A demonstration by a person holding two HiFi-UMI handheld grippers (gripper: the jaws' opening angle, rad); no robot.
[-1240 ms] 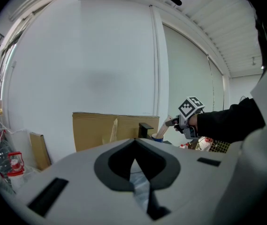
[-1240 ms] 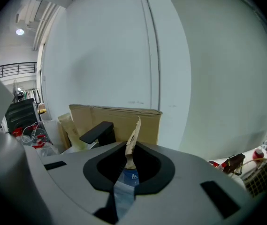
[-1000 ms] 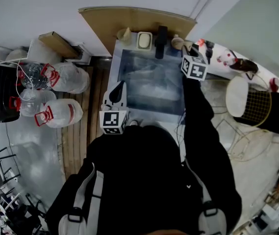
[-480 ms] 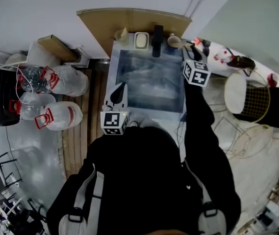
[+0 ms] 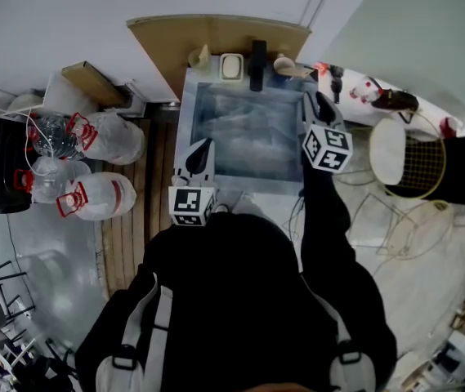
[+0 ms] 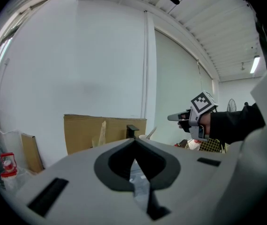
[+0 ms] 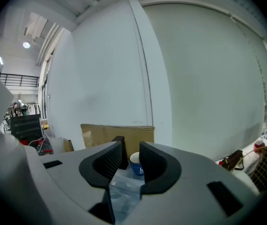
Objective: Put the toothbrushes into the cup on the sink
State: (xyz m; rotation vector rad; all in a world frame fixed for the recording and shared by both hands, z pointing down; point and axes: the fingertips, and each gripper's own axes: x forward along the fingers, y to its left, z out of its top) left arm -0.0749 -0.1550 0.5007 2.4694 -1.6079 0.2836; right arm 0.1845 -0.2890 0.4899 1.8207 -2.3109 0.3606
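Left gripper (image 5: 203, 145), clenched and empty, hovers over the sink (image 5: 185, 117) near edge. The cup (image 5: 283, 64) stands on the back rim, a toothbrush (image 6: 151, 132) apparently leaning inside. Right gripper (image 5: 320, 100) has backed away from the cup, its empty jaws closing: that placement looks complete.

Soft, even indoor light, bright overall, no hard shadows. Lit ceiling strip lamp (image 6: 254, 64) high to the right of the left hand-held gripper (image 6: 134, 143); white wall (image 6: 77, 69) ahead of it slightly washed out. Head view sharp, edges bent by fisheye, dark jacket (image 5: 232, 300) behind that gripper underexposed. Both gripper views: heavy barrel distortion, black corners, near gripper body soft.
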